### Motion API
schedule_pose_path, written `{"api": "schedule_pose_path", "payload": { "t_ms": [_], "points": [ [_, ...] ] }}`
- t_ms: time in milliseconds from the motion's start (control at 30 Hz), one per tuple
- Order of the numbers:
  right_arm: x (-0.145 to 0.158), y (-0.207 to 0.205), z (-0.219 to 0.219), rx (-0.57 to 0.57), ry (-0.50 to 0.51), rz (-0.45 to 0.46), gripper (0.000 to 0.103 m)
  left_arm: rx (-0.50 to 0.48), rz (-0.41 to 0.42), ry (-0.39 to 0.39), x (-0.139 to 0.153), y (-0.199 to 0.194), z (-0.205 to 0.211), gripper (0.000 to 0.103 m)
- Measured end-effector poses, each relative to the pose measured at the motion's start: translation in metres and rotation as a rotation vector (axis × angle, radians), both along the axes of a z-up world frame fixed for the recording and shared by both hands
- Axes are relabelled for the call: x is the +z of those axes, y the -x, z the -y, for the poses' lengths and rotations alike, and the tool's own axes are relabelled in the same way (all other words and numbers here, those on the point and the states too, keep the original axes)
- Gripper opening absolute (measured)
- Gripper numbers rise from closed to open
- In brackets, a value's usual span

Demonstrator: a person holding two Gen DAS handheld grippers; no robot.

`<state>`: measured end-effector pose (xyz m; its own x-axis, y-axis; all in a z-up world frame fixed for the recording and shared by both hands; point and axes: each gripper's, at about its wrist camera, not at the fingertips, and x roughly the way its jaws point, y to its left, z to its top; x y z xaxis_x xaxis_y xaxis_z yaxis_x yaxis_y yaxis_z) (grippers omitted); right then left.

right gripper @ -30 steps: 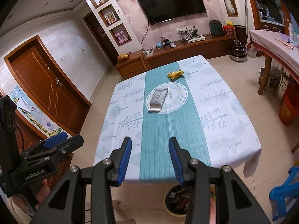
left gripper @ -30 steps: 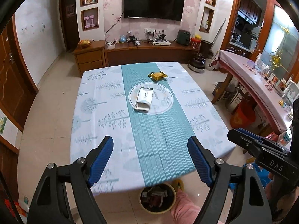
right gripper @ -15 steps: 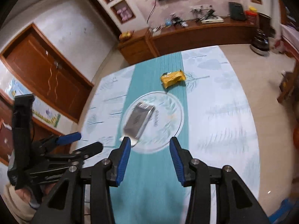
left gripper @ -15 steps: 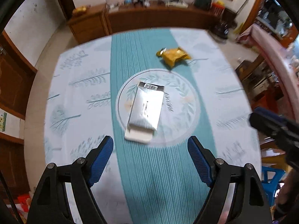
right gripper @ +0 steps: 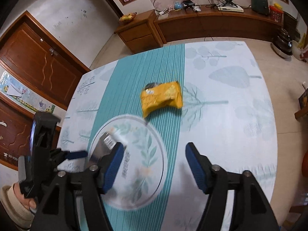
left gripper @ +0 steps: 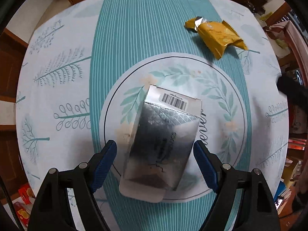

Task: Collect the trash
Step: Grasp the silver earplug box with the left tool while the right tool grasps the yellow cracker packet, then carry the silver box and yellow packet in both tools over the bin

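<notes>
Both claws have dropped over the table (left gripper: 57, 100); left claw (left gripper: 155, 163) gapes astride the light, crushable silver box (left gripper: 163, 140); right claw (right gripper: 153, 167), just widening, empty, faces the crinkly yellow wrapper (right gripper: 161, 98).

In the right wrist view the silver box (right gripper: 105, 146) is smeared by motion and half covered by a pad of the right claw (right gripper: 153, 166). The print on the yellow wrapper (right gripper: 161, 98) cannot be read. In the left wrist view the worktop (left gripper: 57, 88) is cut off at the frame's edges.
</notes>
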<state>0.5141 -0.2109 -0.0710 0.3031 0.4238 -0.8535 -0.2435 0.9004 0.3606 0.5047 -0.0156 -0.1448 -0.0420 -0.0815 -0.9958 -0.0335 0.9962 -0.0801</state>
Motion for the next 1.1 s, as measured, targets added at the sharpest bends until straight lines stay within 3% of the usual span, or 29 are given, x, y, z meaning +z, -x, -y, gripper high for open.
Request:
{"api": "schedule_pose_path", "payload": {
  "t_ms": [167,367,600,667,700,767,867,1100],
  "points": [
    [-0.014,-0.038,-0.016,0.029,0.025,0.011,0.074,0.038,-0.044,0.038,-0.016,-0.005,-0.002,0.080],
    [-0.032,-0.074,-0.032,0.026,0.042,0.007,0.079,0.034,-0.018,0.006,-0.019,-0.007,-0.004,0.079],
    [-0.056,-0.094,-0.057,0.069,0.138,0.008,0.078,0.105,0.005,-0.024,-0.016,-0.007,-0.009,0.066],
    [-0.057,-0.090,-0.064,0.095,0.185,0.038,0.071,0.129,0.011,-0.028,-0.015,-0.005,-0.009,0.065],
    [-0.056,-0.086,-0.066,0.108,0.211,0.058,0.063,0.141,0.011,-0.034,-0.013,-0.004,-0.009,0.065],
    [-0.055,-0.080,-0.067,0.123,0.209,0.075,0.059,0.168,0.016,-0.039,-0.012,-0.001,-0.009,0.065],
    [-0.051,-0.074,-0.063,0.134,0.217,0.094,0.031,0.198,0.020,-0.039,-0.011,0.002,-0.007,0.065],
    [-0.031,-0.057,-0.049,0.143,0.172,0.091,0.027,0.232,0.029,-0.029,-0.003,0.027,-0.011,0.064]
  ]
}}
